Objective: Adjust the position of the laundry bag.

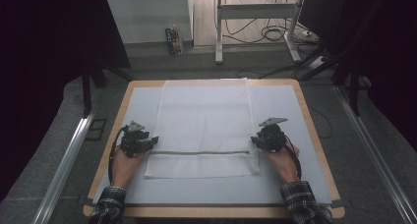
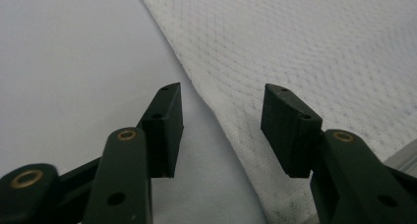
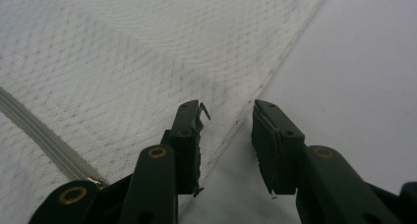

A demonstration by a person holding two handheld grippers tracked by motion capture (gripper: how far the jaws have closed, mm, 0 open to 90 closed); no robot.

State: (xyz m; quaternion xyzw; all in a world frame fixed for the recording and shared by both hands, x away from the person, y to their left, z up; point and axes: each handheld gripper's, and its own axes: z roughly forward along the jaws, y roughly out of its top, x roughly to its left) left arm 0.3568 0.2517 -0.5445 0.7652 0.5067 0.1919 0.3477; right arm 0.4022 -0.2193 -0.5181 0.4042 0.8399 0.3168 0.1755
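Between our two open grippers, left (image 1: pixel 147 141) and right (image 1: pixel 257 139), the mesh bag (image 1: pixel 204 121) lies, one side edge straddled by each.

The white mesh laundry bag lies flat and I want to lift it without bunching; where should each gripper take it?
Take the white mesh laundry bag at its two long side hems, near the grey zipper. Bring the left gripper and right gripper in from outside, each open astride an edge, since the flat cloth offers only edges.

A pale grey mat (image 1: pixel 285 184) covers a wooden table (image 1: pixel 314 130). Beyond it, tangled cables (image 1: pixel 268 32) lie under a white metal frame (image 1: pixel 255 10).
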